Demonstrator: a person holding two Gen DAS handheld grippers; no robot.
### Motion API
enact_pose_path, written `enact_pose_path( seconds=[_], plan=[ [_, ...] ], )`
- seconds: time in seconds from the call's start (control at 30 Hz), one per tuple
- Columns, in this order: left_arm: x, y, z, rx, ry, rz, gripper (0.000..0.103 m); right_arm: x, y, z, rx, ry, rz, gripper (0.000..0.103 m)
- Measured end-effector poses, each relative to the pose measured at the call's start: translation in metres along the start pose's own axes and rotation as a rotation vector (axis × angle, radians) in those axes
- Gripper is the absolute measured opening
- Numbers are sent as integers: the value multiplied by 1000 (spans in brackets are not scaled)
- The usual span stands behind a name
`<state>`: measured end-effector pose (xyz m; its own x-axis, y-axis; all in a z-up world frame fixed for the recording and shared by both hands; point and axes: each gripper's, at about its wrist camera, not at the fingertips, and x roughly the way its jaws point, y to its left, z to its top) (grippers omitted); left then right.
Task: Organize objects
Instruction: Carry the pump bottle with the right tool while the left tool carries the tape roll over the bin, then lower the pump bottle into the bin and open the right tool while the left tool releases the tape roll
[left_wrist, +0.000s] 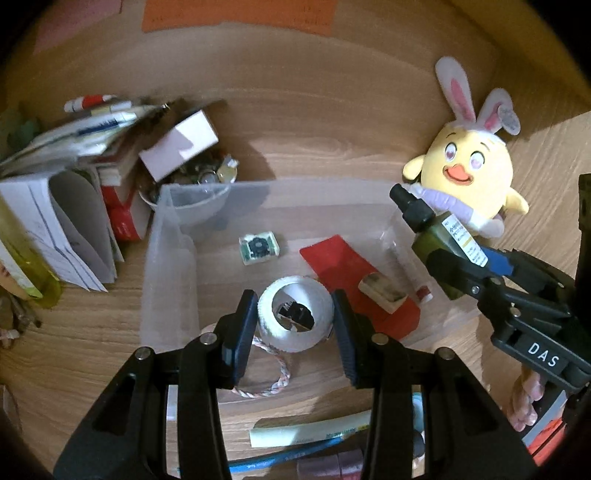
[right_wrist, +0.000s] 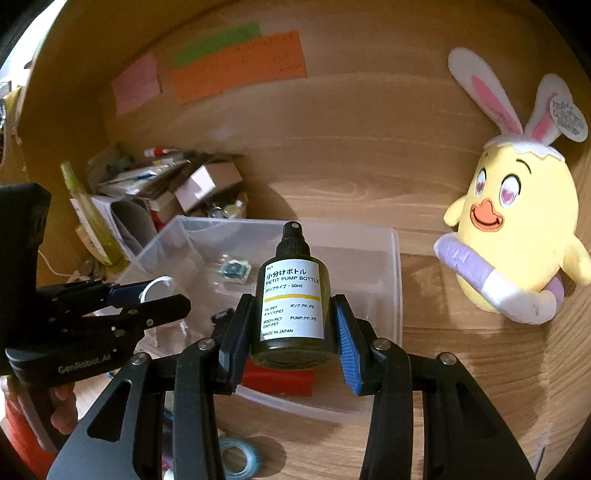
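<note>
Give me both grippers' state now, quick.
Left gripper: closed on the tape roll.
Right gripper: closed on the pump bottle.

The clear bin (left_wrist: 162, 258) is open from above — its middle floor is bare between a small packet (left_wrist: 258, 249) and a red card (left_wrist: 354, 273). Stacked papers (left_wrist: 66, 221) crowd its left side, a plush chick (right_wrist: 517, 236) its right.
</note>
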<state>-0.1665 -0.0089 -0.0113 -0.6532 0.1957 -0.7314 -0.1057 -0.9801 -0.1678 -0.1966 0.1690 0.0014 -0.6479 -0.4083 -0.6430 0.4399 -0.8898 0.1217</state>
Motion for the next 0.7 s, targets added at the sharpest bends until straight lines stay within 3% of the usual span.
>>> enact_pose_path(
  seconds=[0.3,0.43,0.63,0.7],
  plan=[
    [12,1,-1,-18,44,-39,41,15,-5,-4,15,45,-16,38],
    [10,-2,-1,-7,39,-39,54,17,-4,-5,14,50,-23,38],
    [0,-5,-2,9,14,-30,59,23,-5,-7,23,76,-25,39],
    [-6,-6,-2,15,0,-27,60,24,-3,-8,21,87,-13,44]
  ],
)
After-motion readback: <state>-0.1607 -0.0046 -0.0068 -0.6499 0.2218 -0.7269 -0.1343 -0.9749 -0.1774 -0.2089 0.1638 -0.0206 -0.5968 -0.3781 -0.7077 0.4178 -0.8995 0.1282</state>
